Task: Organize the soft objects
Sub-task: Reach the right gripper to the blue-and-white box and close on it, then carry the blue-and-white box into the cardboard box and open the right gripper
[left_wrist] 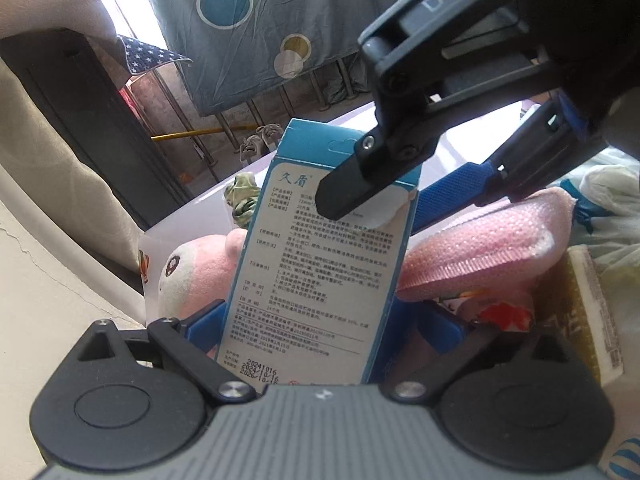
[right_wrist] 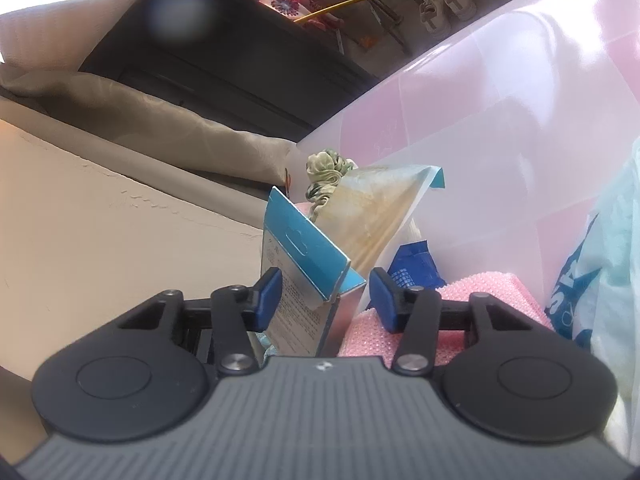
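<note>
A blue and white printed carton (left_wrist: pixel 316 280) stands upright, and my left gripper (left_wrist: pixel 316 324) is shut on its lower end with a blue finger at each side. My right gripper (left_wrist: pixel 376 208) reaches in from the upper right and straddles the carton's top (right_wrist: pixel 304 248). In the right wrist view the right gripper (right_wrist: pixel 326 296) has its left pad (right_wrist: pixel 270 296) against the printed face, while the right pad (right_wrist: pixel 382 296) stands a sliver off the corner. Behind the carton lie a pink plush toy (left_wrist: pixel 196 276), a pink textured slipper (left_wrist: pixel 480 240) and a green scrunchie (right_wrist: pixel 326 168).
All of this sits in a translucent plastic bin (right_wrist: pixel 480 120). A gold foil packet (right_wrist: pixel 372 216) and a dark blue packet (right_wrist: pixel 416 268) lean behind the carton. Pale plastic bags (right_wrist: pixel 600 280) fill the right side, with a yellowish box (left_wrist: pixel 588 304) beside them. A beige wall (right_wrist: pixel 100 220) lies left.
</note>
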The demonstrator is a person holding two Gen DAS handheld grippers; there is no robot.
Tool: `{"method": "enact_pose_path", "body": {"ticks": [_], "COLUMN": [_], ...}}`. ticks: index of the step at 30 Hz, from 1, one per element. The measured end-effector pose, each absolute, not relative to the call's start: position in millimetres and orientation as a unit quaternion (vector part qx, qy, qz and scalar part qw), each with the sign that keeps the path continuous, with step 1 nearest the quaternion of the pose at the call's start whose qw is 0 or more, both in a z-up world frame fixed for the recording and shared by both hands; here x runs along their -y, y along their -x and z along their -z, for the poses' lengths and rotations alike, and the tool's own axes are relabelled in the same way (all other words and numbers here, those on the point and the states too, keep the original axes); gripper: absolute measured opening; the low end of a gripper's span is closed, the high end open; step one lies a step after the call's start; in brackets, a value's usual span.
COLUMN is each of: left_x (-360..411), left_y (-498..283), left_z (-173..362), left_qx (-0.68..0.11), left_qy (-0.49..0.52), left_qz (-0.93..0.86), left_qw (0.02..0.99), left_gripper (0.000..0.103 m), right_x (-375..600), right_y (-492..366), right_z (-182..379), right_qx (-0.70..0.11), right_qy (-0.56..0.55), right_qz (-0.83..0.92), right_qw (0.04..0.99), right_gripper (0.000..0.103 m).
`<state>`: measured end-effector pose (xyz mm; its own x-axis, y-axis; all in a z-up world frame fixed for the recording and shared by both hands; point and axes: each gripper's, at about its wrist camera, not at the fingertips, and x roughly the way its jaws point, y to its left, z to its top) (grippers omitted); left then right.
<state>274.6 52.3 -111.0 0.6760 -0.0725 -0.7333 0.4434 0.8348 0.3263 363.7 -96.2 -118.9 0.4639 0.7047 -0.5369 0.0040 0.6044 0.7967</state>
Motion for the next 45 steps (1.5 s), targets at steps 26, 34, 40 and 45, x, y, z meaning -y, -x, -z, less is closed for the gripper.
{"method": "enact_pose_path", "body": {"ticks": [26, 34, 40, 45], "left_x": [-30, 56, 145, 212], "left_y": [-179, -123, -116, -139], "left_z": [-10, -62, -78, -80], "left_qx": [-0.289, -0.253, -0.229, -0.240], "left_qy": [-0.234, -0.221, -0.220, -0.198], "left_qz": [0.092, 0.155, 0.233, 0.290], "left_qw": [0.924, 0.929, 0.919, 0.905], "left_gripper": [0.077, 0.077, 0.077, 0.079], "right_x": [134, 228, 328, 408], "right_y": [-279, -193, -139, -121], "right_z": [-7, -77, -108, -115], "right_qx": [-0.382, -0.326, -0.291, -0.269], "right_qy": [-0.390, -0.379, -0.384, -0.397], "right_qz": [-0.331, -0.324, -0.267, -0.211], "right_qw": [0.770, 0.803, 0.834, 0.852], "right_gripper": [0.027, 0.025, 0.024, 0.023]}}
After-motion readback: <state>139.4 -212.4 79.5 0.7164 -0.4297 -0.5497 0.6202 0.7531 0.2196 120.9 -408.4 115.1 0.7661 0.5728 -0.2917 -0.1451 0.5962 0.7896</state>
